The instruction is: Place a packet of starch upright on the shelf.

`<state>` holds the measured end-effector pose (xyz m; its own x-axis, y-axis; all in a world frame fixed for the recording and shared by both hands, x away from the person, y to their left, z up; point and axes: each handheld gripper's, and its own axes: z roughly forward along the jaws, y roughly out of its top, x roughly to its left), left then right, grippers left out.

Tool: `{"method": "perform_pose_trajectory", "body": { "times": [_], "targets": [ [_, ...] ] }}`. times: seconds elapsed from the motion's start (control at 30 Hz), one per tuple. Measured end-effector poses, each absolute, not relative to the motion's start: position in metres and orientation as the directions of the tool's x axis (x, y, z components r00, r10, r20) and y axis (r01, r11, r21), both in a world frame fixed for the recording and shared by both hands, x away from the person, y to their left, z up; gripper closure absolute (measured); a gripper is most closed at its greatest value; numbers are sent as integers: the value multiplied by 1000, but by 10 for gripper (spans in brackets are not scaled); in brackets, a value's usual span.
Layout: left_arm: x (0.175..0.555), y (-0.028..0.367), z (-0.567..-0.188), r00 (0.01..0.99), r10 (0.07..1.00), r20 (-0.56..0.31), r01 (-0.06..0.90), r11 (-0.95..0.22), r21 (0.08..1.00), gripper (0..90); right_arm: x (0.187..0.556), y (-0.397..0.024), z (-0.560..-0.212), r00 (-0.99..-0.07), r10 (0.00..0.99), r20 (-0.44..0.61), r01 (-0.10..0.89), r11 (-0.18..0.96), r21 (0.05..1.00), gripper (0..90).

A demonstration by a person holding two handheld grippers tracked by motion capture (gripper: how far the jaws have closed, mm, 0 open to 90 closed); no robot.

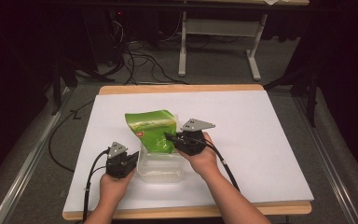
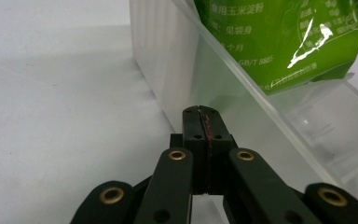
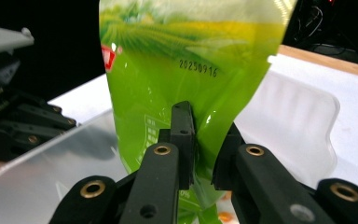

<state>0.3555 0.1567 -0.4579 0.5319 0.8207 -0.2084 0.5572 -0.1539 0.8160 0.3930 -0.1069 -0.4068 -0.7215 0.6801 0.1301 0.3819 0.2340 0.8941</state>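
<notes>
A glossy green bag (image 1: 151, 128) stands tilted in the far end of a clear plastic container (image 1: 161, 168) on the white table. My right gripper (image 1: 168, 136) comes in from the right and is shut on the bag's lower edge. In the right gripper view the bag (image 3: 186, 46) is pinched between the jaws of this gripper (image 3: 205, 135), above the container (image 3: 298, 107). My left gripper (image 1: 129, 156) sits at the container's left side. In its own view the left gripper (image 2: 200, 111) is shut, with nothing between the jaws, its tips close to the container's outer wall (image 2: 168, 60); the bag (image 2: 279, 37) hangs above.
The white tabletop (image 1: 261, 130) has bare room on the right and at the back. Beyond its far edge are a white table frame (image 1: 216, 28) and loose cables (image 1: 140, 60) on the dark floor. The left gripper (image 3: 9, 116) appears at the left of the right gripper view.
</notes>
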Motion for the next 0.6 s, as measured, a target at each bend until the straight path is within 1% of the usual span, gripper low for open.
{"method": "perform_pose_trajectory", "body": {
  "times": [0.1,0.17,0.37,0.6],
  "targets": [
    [355,157,-458,533,820,-208,557,-154,816,900,392,-110,-414,-715,687,133,393,237,888,829],
    [355,157,-458,533,820,-209,557,-154,816,900,392,-113,-420,-712,685,154,407,224,885,831],
    [355,157,-458,533,821,-207,556,-155,816,900,387,-118,-433,-705,692,157,414,221,883,835],
    [355,156,-458,532,821,-205,556,-156,817,900,385,-121,-440,-703,694,155,409,216,887,835]
  ]
}}
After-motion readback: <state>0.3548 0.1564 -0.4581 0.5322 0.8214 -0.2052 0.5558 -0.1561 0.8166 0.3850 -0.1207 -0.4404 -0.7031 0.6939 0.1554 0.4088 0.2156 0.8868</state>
